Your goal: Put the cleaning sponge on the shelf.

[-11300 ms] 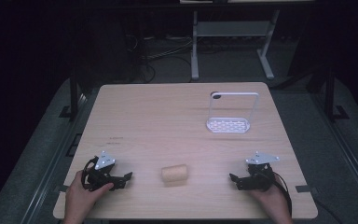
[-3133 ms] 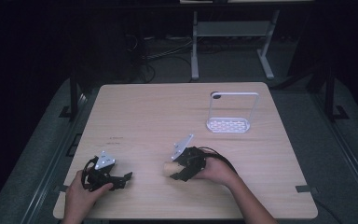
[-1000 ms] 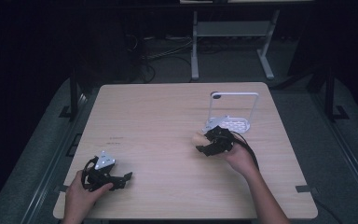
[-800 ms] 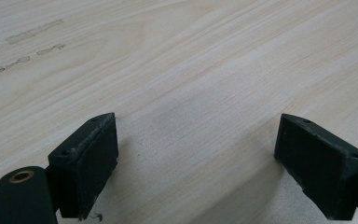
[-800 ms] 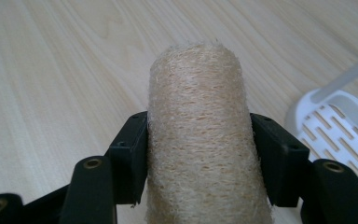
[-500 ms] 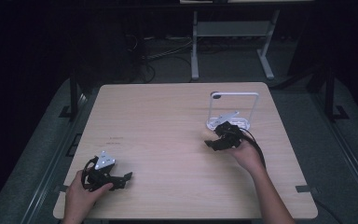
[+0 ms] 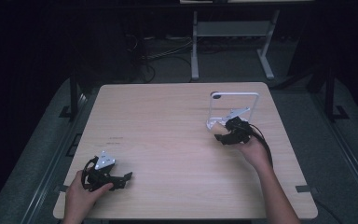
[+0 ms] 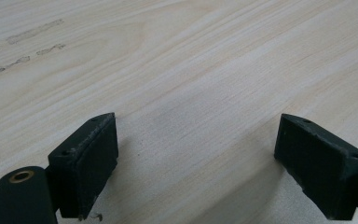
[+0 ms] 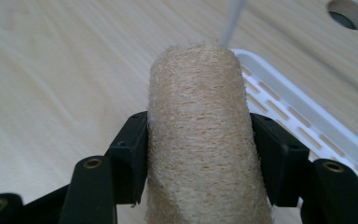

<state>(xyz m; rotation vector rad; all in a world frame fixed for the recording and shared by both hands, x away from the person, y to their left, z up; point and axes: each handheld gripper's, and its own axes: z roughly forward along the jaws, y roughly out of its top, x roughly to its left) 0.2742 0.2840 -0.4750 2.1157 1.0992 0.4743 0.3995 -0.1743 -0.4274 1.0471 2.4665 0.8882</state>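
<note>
At table's far right, just short of white rack (image 9: 303, 112): loofah (image 9: 198, 140) clamped between both pads of right gripper (image 7: 230, 135), pinched at mid-length, far end poking past rack's near rim. Best to carry on over slotted base, keep roll level, clear thin upright frame (image 7: 234, 94), lower until resting, then release. Risk: soft fibres snagging on pads at release, so open wide. Near front left edge: left gripper (image 7: 121, 179) low over bare table (image 8: 191, 70), jaws apart, holding nothing.
</note>
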